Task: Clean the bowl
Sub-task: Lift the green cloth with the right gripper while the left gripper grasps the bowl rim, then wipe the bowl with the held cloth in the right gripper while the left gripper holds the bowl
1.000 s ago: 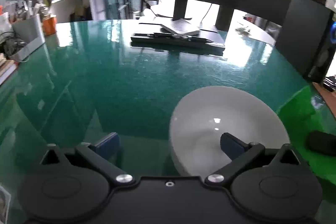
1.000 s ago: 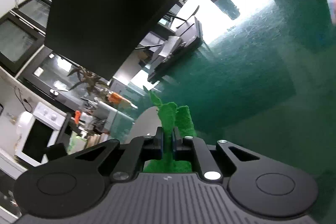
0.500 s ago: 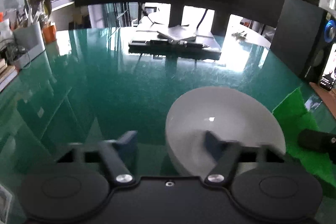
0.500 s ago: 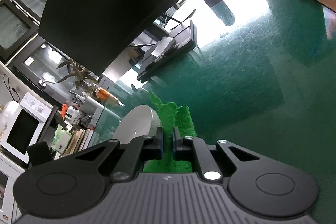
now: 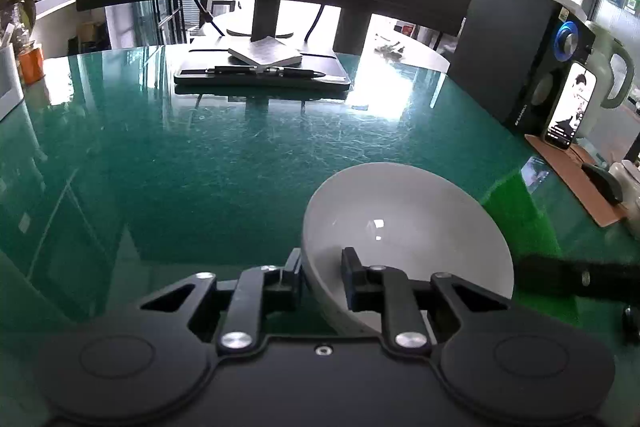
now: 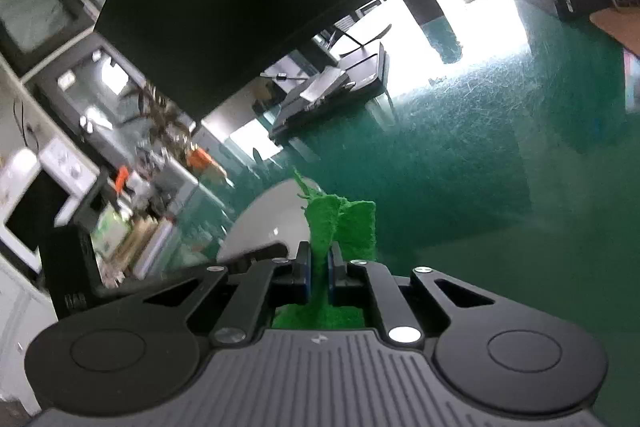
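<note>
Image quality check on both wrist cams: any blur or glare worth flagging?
Left wrist: sharp, with window glare blown out on the green tabletop and a small highlight in the white bowl. Right wrist: motion blur smears the shelves at left; the green cloth stays crisp; background windows overexposed.

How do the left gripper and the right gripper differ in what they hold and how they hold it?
The left gripper clamps the near rim of the rigid white ceramic bowl, one finger inside and one outside; the right gripper pinches the soft, crumpled bright green cloth. The bowl rests on the glossy green tabletop, while the cloth sticks up from the right gripper. Both are shut on their loads.
</note>
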`<state>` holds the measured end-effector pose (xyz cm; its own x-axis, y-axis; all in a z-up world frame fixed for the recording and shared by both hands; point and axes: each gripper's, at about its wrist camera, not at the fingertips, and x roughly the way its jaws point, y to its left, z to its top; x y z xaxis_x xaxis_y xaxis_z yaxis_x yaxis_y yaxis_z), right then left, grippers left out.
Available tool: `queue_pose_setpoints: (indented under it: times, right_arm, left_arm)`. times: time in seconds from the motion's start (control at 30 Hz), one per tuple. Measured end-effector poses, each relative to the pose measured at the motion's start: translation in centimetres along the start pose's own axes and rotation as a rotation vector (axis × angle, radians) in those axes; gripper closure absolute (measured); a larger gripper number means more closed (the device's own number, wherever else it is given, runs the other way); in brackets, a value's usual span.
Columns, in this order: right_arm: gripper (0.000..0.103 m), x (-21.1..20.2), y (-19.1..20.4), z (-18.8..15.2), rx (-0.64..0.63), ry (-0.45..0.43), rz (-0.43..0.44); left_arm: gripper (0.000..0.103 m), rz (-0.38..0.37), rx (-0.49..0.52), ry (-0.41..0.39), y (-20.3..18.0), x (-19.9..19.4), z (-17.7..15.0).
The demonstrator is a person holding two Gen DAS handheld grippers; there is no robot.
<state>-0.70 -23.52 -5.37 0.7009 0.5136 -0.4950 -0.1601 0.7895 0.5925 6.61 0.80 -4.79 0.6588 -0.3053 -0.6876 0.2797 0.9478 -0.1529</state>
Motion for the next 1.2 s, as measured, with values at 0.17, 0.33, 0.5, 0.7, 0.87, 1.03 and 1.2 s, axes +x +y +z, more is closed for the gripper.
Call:
queue_pose_setpoints:
  times: [0.17, 0.33, 0.5, 0.7, 0.87, 1.03, 1.2]
  right_arm:
    - [0.097, -0.1, 0.9, -0.8, -0.138, 0.043, 0.005]
    - [0.097, 0.0, 3.5, -1.5, -0.418, 0.1, 0.038]
    - [0.097, 0.5, 3.6, -0.6, -0.454, 0.082, -0.017]
    - [0.097, 0.6, 5.6, -1.9, -0.55, 0.127, 0.059]
    - [0.097, 1.0, 6.1, -1.9, -0.618, 0.144, 0.062]
    - [0.097, 0.6, 4.9, -0.5, -0.587, 0.113, -0.006]
    - [0.097, 0.5, 6.6, -2.1, -0.666, 0.15, 0.077]
  left_arm:
    - [0.082, 0.005, 0.012, -0.001, -0.1, -0.1, -0.1]
    - [0.082, 0.016, 0.024, -0.003, -0.4, -0.2, -0.1]
    - [0.082, 0.015, 0.037, -0.002, -0.5, -0.3, -0.1]
    - [0.081, 0.012, 0.055, 0.001, -0.6, -0.3, -0.1]
    - [0.078, 0.01, 0.067, 0.004, -0.7, -0.4, 0.0]
    - [0.076, 0.005, 0.074, 0.003, -0.6, -0.3, 0.0]
    - [0.076, -0.001, 0.088, 0.004, -0.9, -0.2, 0.0]
